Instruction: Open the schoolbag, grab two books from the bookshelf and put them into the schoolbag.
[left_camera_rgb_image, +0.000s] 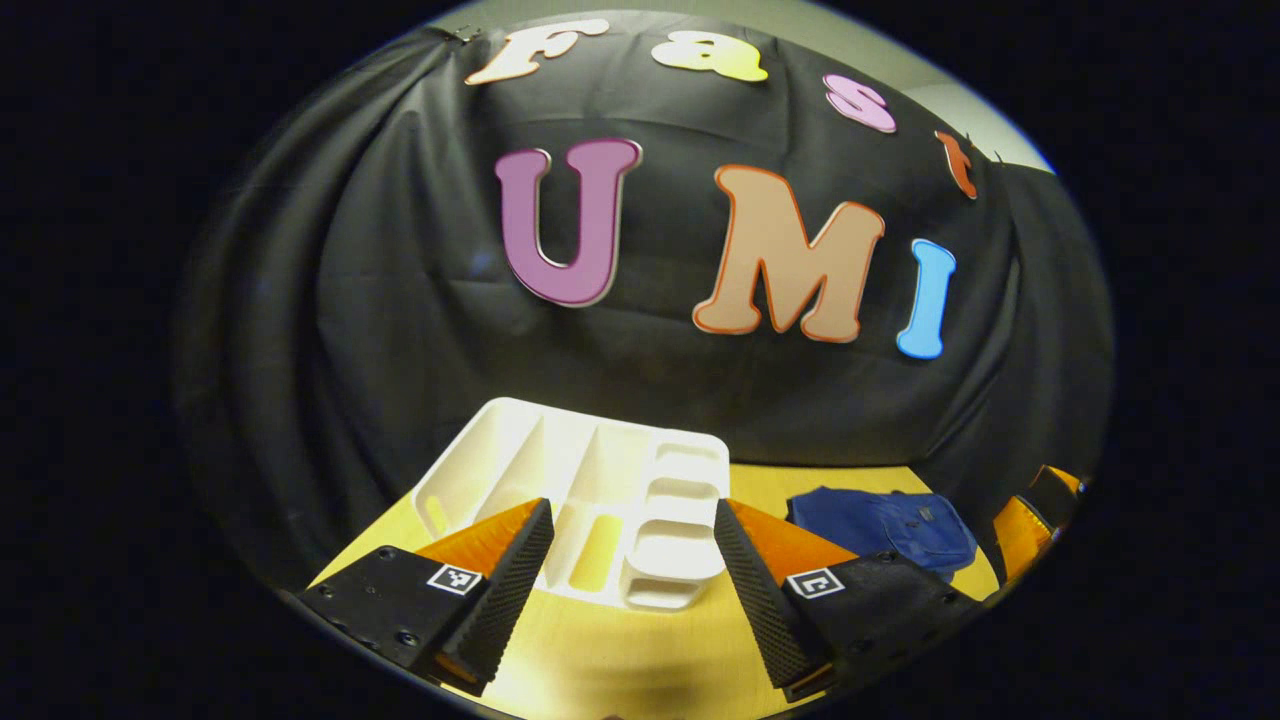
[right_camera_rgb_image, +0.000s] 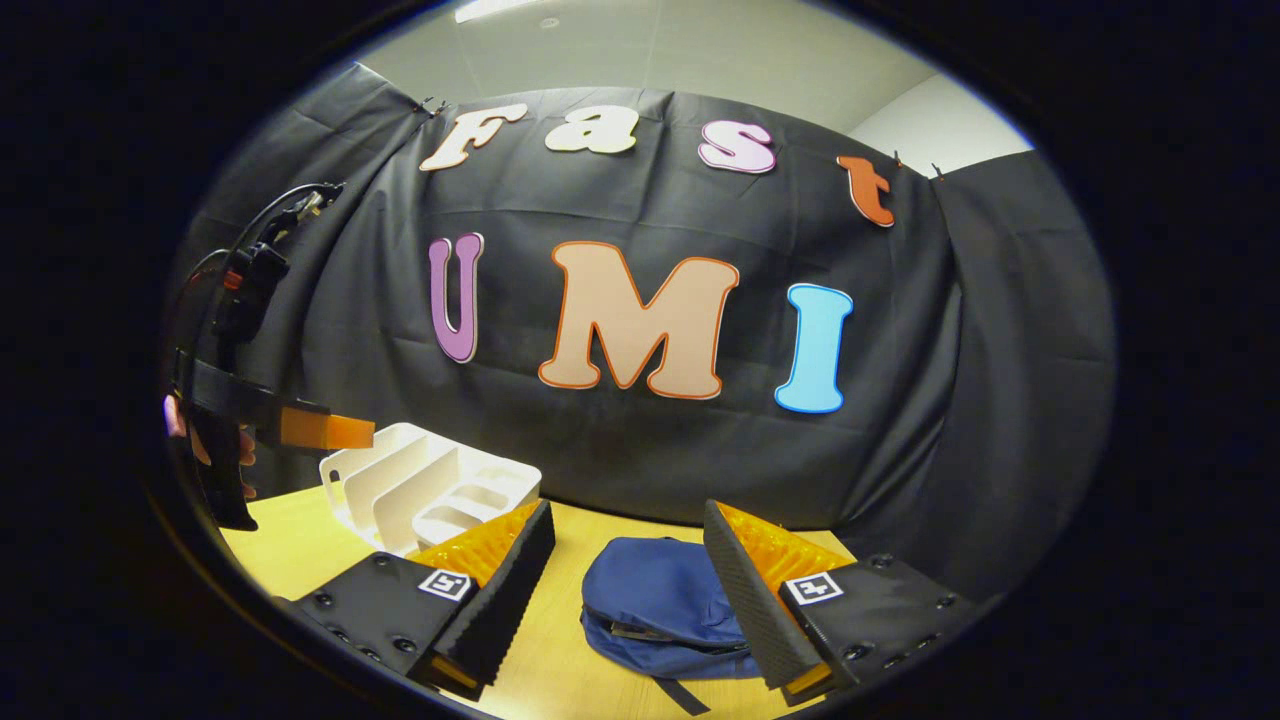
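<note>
Nothing done yet: schoolbag (right_camera_rgb_image: 665, 600) lies zipped on the surface (right_camera_rgb_image: 290, 540); white bookshelf (left_camera_rgb_image: 590, 490) looks empty of books. Left hand-held gripper (left_camera_rgb_image: 632, 570) and right hand-held gripper (right_camera_rgb_image: 628, 590) both spread, empty.

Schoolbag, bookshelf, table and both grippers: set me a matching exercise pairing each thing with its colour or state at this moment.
Column one:
1. schoolbag
2. bookshelf
3. table
4. left gripper and right gripper

Column two:
A. white, with no books seen in its slots
B. open, holding nothing
C. blue, lying on the table
D. yellowish wood top

Pairs: 1-C, 2-A, 3-D, 4-B
</note>
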